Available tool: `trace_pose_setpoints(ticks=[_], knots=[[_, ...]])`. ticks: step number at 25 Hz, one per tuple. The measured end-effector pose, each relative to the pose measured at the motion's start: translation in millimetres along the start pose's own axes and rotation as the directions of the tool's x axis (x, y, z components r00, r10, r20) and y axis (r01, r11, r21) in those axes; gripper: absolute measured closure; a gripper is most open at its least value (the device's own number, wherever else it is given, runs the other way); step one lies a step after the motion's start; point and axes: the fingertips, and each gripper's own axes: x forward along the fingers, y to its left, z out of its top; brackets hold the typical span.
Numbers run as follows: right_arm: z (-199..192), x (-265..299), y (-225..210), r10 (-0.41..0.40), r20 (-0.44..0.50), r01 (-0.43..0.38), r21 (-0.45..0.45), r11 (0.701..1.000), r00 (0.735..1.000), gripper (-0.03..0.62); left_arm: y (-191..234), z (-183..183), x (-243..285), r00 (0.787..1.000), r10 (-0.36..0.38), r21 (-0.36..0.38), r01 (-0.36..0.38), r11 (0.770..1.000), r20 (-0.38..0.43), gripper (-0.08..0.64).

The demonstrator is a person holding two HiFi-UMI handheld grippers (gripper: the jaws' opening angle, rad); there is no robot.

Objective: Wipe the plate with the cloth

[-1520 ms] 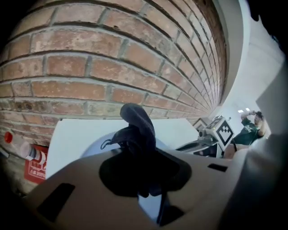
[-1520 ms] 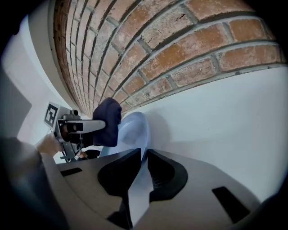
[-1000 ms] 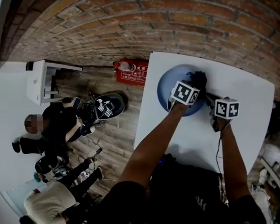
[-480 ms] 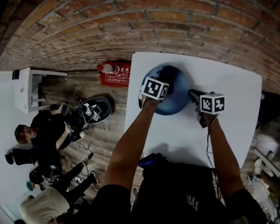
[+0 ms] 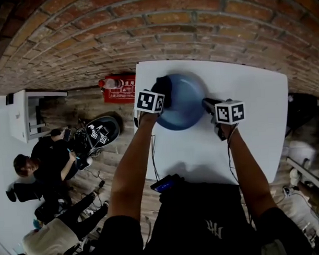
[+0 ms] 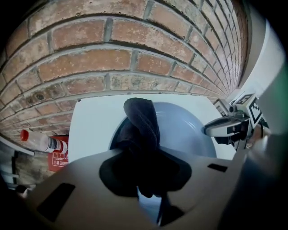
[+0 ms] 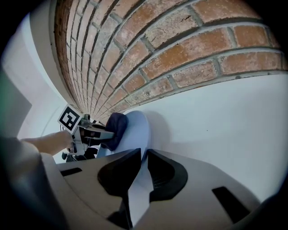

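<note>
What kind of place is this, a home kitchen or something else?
Probably a lab or workshop room, not a kitchen: a bare brick wall, a plank floor where people sit among cables and gear, and one plain white table.

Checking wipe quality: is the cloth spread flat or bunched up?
Bunched: the cloth is a crumpled wad pinched in the left gripper, resting on the plate.

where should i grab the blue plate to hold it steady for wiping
Pinch the thin rim of the plate at its right edge, coming in low from the right across the table. The rim is the only part narrow enough to pinch. The right gripper is shut on it there, while the cloth in the left gripper occupies the left edge.
</note>
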Motion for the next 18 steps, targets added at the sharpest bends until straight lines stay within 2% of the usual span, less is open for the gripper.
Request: trace_pose_setpoints(ticks=[6, 12, 15, 18], knots=[[0, 1, -1, -0.006, -0.001, 0.006, -0.005, 1.0, 1.0, 0.526, 15, -9, -11, 0.999, 0.032, 0.007, -0.032, 0.999, -0.022, 0.486], [-1, 2, -2, -0.01, 0.002, 0.01, -0.004, 1.0, 1.0, 0.526, 20, -15, -24, 0.999, 0.046, 0.007, -0.046, 0.999, -0.006, 0.486], [-2, 0, -3, -0.014, 0.006, 0.014, 0.008, 1.0, 1.0, 0.526, 12, -12, -32, 0.999, 0.022, -0.002, -0.022, 1.0, 0.029, 0.486], [-1, 1, -1, -0.012, 0.012, 0.012, 0.009, 1.0, 1.0, 0.526, -3, 4, -45, 0.994, -0.026, -0.017, 0.028, 0.999, 0.105, 0.486]])
